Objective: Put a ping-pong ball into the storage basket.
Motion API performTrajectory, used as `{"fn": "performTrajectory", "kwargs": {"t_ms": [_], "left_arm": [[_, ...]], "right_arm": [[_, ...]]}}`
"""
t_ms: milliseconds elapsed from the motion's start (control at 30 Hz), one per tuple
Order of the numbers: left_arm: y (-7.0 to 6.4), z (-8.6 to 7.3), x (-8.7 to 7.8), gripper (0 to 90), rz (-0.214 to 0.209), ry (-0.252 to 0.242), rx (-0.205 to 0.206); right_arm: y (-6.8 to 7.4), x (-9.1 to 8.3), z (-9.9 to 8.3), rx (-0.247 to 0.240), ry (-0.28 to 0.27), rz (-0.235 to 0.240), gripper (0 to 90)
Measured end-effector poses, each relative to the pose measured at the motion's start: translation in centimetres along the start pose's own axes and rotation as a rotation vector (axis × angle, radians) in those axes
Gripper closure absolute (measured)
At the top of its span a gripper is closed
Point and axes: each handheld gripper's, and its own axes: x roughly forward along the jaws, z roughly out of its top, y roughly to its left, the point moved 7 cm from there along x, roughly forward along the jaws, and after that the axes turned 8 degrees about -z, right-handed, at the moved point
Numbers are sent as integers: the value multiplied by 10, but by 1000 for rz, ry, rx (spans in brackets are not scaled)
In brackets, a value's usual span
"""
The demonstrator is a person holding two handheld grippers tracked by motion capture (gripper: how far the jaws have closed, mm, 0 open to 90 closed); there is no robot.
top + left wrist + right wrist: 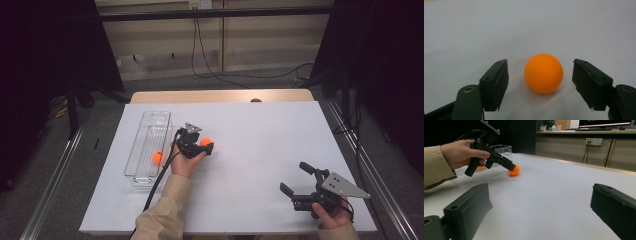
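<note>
The left gripper [540, 85] stands wide open around the small orange plastic ball [543, 73] at frame centre on the white desk [529, 27]; centre it, then close gently so it cannot squirt out.

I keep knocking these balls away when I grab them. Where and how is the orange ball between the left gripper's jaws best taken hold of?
Grip the orange ball across its widest middle, one pad on each side. The left gripper already straddles it, jaws open and clear of it on both sides. The ball is round and lies loose on the white table, so it probably rolls unless both pads close evenly.
</note>
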Motion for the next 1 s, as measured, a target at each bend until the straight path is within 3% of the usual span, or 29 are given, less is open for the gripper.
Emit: {"fn": "performTrajectory", "kwargs": {"t_ms": [1000], "left_arm": [[-2,-3,5,438,-19,28,15]], "right_arm": [[0,0,0,0,0,1,22]]}}
